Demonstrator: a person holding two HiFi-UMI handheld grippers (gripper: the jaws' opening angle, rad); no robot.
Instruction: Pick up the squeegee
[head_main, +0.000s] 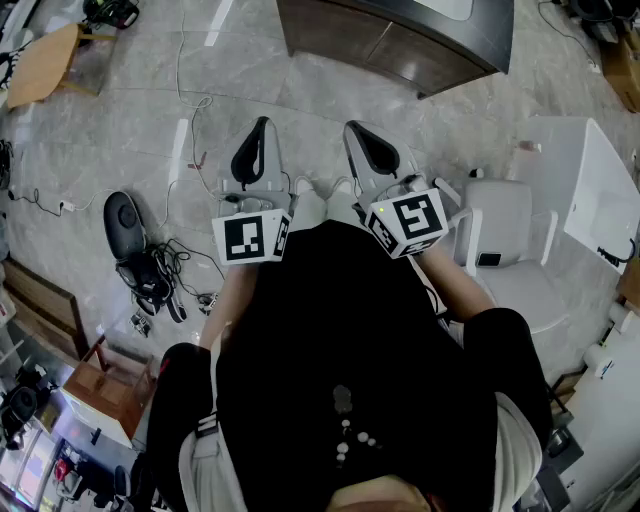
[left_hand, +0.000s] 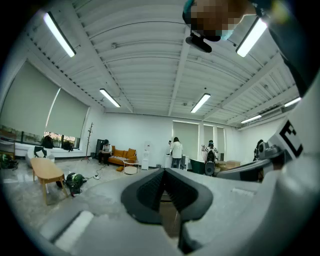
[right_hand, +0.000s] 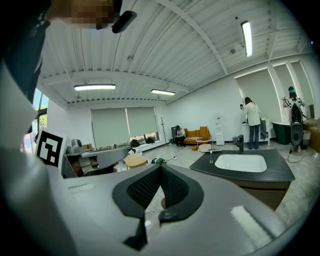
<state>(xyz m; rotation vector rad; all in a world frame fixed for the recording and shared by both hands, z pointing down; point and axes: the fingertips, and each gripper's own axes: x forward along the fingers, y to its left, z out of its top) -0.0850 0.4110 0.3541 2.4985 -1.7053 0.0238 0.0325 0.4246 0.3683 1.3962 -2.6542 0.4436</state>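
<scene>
No squeegee shows in any view. I hold both grippers close to my body, pointing out over the grey floor. In the head view my left gripper (head_main: 261, 124) has its black pads pressed together with nothing between them. Beside it, my right gripper (head_main: 353, 128) is likewise shut and empty. The left gripper view shows the left gripper (left_hand: 164, 170) with its pads meeting at the tip, looking level across a large room. The right gripper (right_hand: 160, 168) appears in its own view with the pads closed, facing a dark counter (right_hand: 260, 175) with a white sink (right_hand: 241, 162).
The dark counter (head_main: 400, 40) stands ahead of me. A white chair (head_main: 505, 262) is at my right, and a black device (head_main: 124, 214) with tangled cables (head_main: 155, 275) lies on the floor at left. A wooden table (left_hand: 46, 170), an orange sofa (left_hand: 122, 155) and several people stand farther off.
</scene>
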